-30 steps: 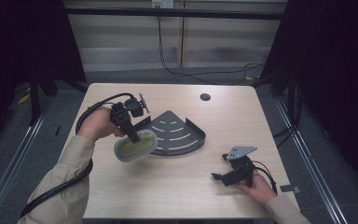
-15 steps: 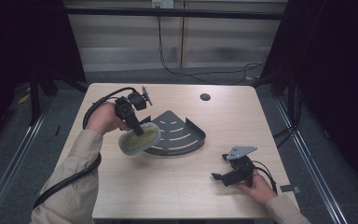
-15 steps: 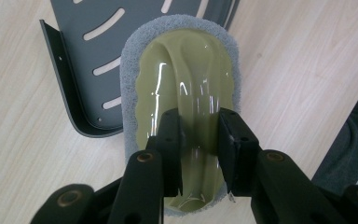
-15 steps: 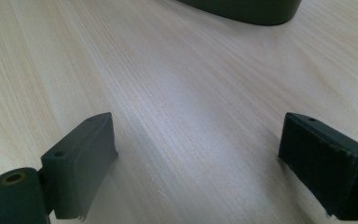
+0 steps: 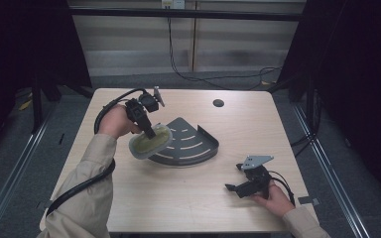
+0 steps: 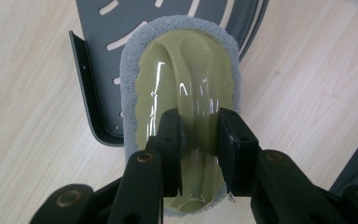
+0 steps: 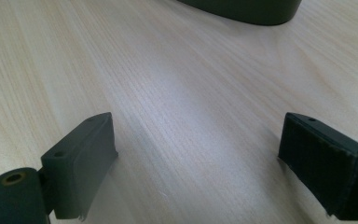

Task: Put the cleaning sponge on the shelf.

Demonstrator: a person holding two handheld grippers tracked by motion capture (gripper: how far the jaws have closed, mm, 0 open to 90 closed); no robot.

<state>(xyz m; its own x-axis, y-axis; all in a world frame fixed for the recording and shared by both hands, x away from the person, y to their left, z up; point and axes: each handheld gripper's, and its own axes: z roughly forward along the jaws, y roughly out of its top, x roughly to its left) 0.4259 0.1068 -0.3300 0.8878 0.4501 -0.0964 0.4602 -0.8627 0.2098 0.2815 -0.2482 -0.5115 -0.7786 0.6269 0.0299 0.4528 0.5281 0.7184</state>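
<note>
Pale wood of the table [image 5: 188, 198] is seen from the high view, where a scrubbing pad [image 5: 150, 142] is held by the left gripper [image 5: 149, 133] over the near-left edge of a dark grey corner shelf [image 5: 191, 144], while the right gripper [image 5: 234, 188] is rested low on the table, well apart from both. From the left gripper view, the pad's glossy yellow-green handle [image 6: 193, 116] is pinched between the jaws, its grey foam rim [image 6: 129, 88] lying beyond them over the shelf [image 6: 100, 60]. From the right gripper view, the jaws are spread wide over bare wood [image 7: 191, 116], with the shelf's edge [image 7: 247, 10] far ahead.
</note>
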